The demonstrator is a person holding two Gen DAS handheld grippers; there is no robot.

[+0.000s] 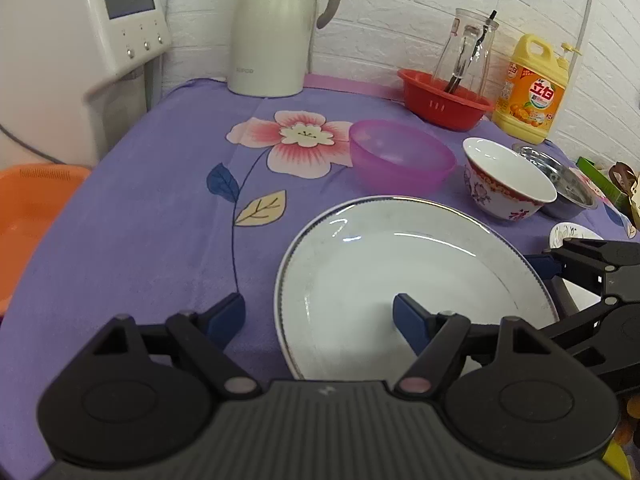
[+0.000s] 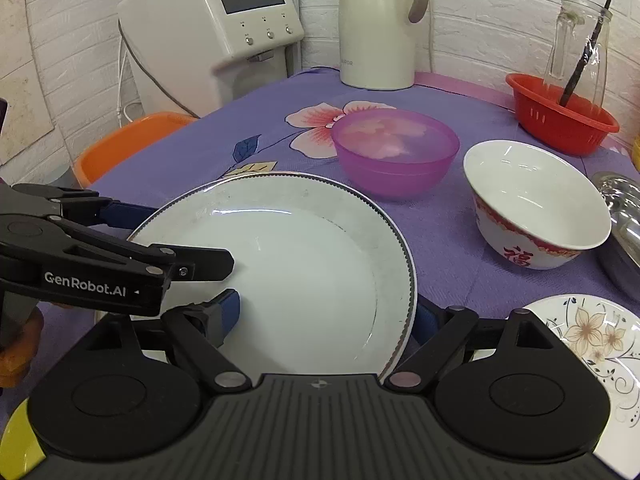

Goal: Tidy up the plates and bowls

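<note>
1. The white plate (image 2: 288,264) lies on the table (image 1: 140,220), lower centre.
2. Left gripper (image 1: 320,316) jaws gape, straddling its left rim to lift.
3. Right gripper (image 2: 328,316) jaws straddle the right rim, seemingly unclamped.

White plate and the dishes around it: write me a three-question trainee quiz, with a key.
1. True or false: the white plate is stacked on the purple bowl.
2. What stands in the red basket? A) glass carafe B) kettle C) detergent bottle
3. Fill in: the left tongs and right tongs both sit ___ astride the plate's rim.
Key: 1 false; 2 A; 3 open.
</note>
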